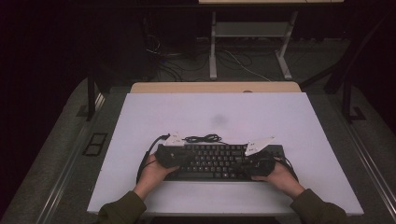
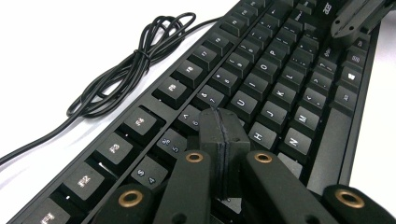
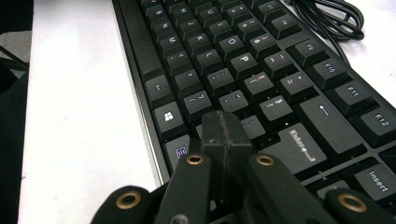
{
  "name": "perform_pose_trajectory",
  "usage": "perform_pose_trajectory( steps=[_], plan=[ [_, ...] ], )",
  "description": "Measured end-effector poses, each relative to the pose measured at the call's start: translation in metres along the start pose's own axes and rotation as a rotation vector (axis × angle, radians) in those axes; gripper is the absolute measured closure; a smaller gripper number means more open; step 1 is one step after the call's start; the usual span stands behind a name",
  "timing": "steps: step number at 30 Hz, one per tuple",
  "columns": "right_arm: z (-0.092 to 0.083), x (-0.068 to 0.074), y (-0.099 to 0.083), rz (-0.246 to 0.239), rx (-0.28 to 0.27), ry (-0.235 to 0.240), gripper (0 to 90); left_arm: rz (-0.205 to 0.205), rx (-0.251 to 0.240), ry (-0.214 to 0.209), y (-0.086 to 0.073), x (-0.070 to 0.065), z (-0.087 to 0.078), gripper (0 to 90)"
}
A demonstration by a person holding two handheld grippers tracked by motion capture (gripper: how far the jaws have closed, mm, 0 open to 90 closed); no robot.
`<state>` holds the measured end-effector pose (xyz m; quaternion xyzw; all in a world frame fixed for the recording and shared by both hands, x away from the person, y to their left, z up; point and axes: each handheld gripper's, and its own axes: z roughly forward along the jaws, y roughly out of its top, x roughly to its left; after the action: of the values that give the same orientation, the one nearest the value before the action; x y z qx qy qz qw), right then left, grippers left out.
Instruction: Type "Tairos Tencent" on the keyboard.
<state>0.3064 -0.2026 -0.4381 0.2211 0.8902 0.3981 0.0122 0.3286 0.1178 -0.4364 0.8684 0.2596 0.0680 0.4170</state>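
Table (image 1: 140, 116): white top, seen from the high view; all else is borne on it near the person's edge.

Keyboard (image 1: 217, 161): black, laid lengthwise across the near middle of the table, function row away from the person. Both grippers are held over it, one at each end. The step in hand is judged to be pressing keys with clenched tips; it is best done with one key struck squarely from above, so that neighbours are not caught.

Cable (image 2: 126, 70): black, bundled in a loose loop just behind the function row, one strand trailing off across the table. It should be left undisturbed.

Left gripper (image 2: 223, 140): jaws clenched together, nothing between them, the tip set low over the keys near the number row; contact cannot be told. A short vertical dip is advised, not a sweep.

Right gripper (image 3: 225, 140): jaws likewise clenched and empty, the tip over the keys just left of Enter (image 3: 299, 147). Its tip spans about one key, so careful centring is called for before any press.
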Motion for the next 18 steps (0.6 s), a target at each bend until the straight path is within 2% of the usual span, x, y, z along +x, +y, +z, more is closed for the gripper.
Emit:
perform_pose_trajectory(
  steps=[3,8,18],
  plan=[
    [0.000,0.000,0.000,0.000,0.000,0.000,89.2,0.003,-0.017,0.000,0.002,-0.001,-0.004,89.1],
    [0.000,0.000,0.000,0.001,-0.001,0.001,89.2,-0.015,-0.056,0.001,0.005,0.000,-0.012,87.5],
    [0.000,0.000,0.000,0.003,-0.001,0.003,89.2,-0.040,-0.086,-0.011,0.000,0.006,-0.026,59.3]
  ],
)
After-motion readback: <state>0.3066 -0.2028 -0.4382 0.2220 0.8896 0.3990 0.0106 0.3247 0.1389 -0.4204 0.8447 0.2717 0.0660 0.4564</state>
